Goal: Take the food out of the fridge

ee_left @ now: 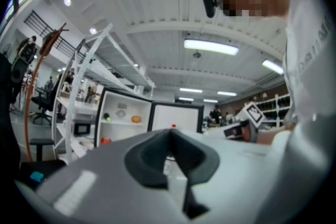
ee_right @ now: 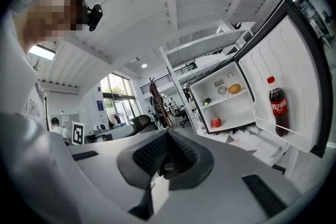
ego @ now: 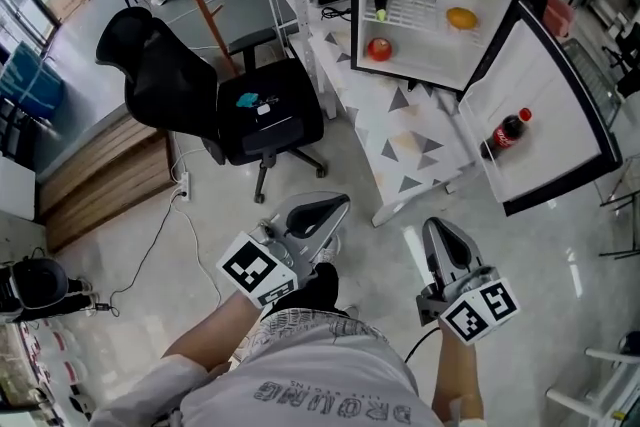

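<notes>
Nothing is out yet, as far as I can judge; the fridge (ego: pixel 425 50) stands with its door (ego: pixel 545 90) swung wide on the white worktop (ego: pixel 410 150), and all the food is still inside, so the whole fetch is left to do; on the wire shelf I see an orange (ego: pixel 461 18) towards 2 o'clock and a dark item with a green end (ego: pixel 381 1) towards 10 o'clock, which I cannot name; a red apple (ego: pixel 379 48) sits on the fridge floor at 7 o'clock; a cola bottle (ego: pixel 508 131) stands in the door rack; my left claw (ego: pixel 343 203) is pinched to a point with nothing in it, and my right claw (ego: pixel 430 223) is likewise closed and empty; both are low over the room floor, well apart from the fridge, which lies at about 12 to 1 o'clock ahead of them; I judge that I must close in and spread a claw before any grasp
</notes>
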`<state>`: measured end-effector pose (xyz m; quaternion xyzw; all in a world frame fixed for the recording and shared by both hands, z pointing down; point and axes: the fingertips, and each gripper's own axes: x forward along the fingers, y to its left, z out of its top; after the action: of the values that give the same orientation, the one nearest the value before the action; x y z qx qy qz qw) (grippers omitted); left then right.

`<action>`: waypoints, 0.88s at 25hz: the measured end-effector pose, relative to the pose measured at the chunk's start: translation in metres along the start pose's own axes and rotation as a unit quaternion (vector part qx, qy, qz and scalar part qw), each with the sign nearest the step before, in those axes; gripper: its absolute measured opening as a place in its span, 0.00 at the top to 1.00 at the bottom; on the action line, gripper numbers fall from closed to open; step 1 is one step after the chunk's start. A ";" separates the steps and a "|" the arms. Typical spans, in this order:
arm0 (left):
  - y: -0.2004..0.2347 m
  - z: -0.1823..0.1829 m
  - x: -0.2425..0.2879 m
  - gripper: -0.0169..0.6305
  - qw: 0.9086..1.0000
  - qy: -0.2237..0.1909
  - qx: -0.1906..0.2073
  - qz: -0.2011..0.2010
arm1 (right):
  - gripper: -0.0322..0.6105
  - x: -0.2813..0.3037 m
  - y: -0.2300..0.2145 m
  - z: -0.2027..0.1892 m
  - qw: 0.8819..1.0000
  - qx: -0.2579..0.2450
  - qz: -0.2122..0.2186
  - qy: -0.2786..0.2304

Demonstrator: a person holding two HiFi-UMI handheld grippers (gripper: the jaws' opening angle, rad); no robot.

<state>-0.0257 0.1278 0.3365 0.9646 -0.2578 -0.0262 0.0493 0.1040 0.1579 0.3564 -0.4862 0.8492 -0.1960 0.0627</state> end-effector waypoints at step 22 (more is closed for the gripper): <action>0.135 0.005 0.065 0.96 0.999 0.013 -0.021 -0.025 | 0.95 0.132 -0.055 0.035 1.000 0.008 -0.029 0.006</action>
<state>-0.0367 -0.0211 0.3444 0.9697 -0.2322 -0.0206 0.0726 0.0903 0.0116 0.3569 -0.5092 0.8335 -0.2069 0.0557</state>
